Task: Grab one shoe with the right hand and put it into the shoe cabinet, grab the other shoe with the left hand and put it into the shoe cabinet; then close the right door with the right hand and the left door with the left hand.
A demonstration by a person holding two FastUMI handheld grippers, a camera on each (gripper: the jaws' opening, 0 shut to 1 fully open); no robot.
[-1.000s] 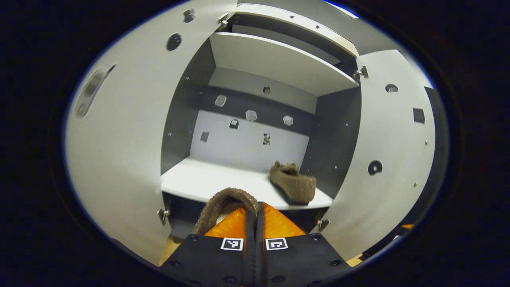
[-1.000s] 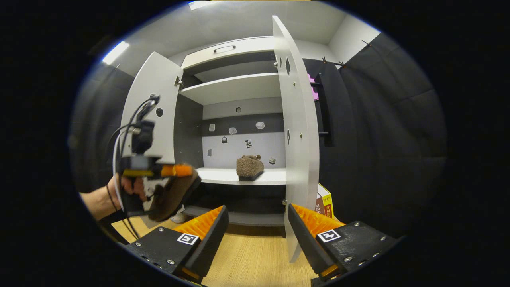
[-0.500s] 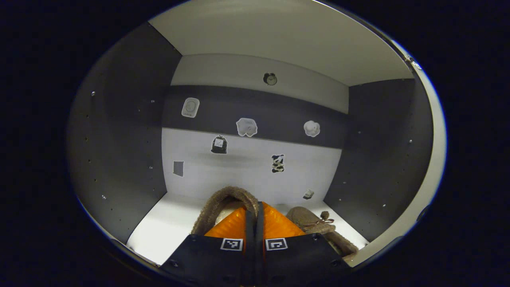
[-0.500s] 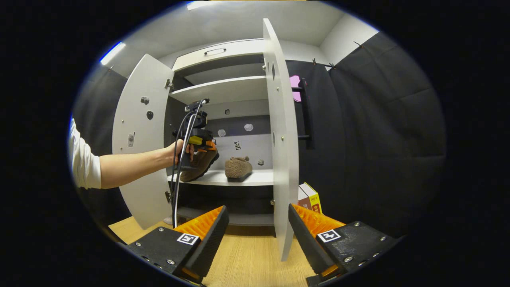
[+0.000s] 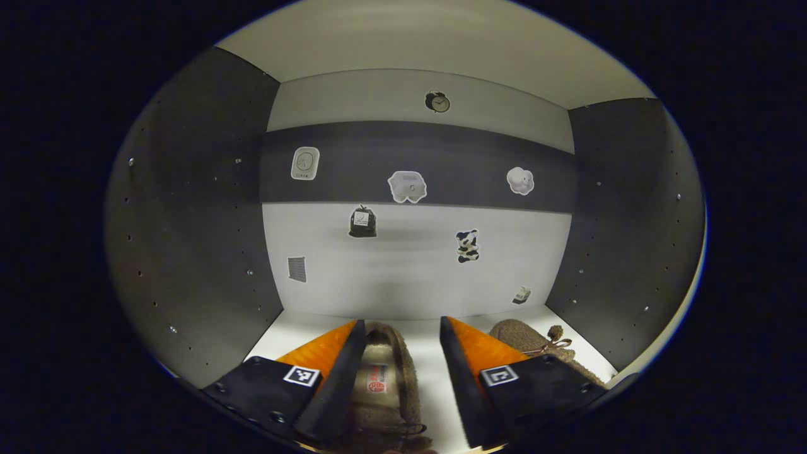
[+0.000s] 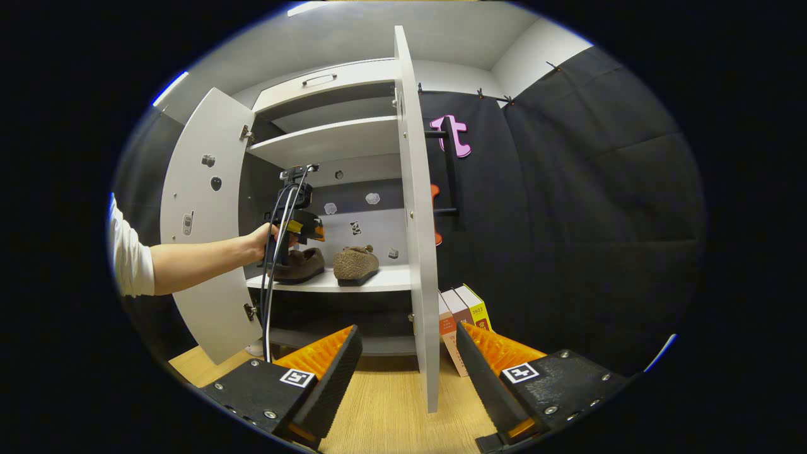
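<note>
In the left gripper view my left gripper [image 5: 400,359] stands open inside the shoe cabinet. A brown fuzzy shoe [image 5: 384,384] lies on the white shelf [image 5: 277,331] between its spread fingers. The other brown shoe [image 5: 536,343] rests to the right on the same shelf. In the right gripper view my right gripper [image 6: 406,366] is open and holds nothing, out in front of the cabinet. There both shoes [image 6: 301,265] [image 6: 355,263] sit side by side on the shelf, with the left gripper [image 6: 299,224] just above the left one. The left door [image 6: 202,221] and right door [image 6: 416,221] hang open.
A person's arm [image 6: 195,261] with a white sleeve reaches into the cabinet from the left. Several books [image 6: 460,315] stand on the wooden floor [image 6: 384,410] right of the right door. Stickers [image 5: 406,186] dot the cabinet's back wall. An upper shelf [image 6: 328,139] spans the cabinet.
The left gripper lowered the shoe onto the shelf and opened, letting it go. The right gripper drifted slightly, so the cabinet sits further left in its view.
</note>
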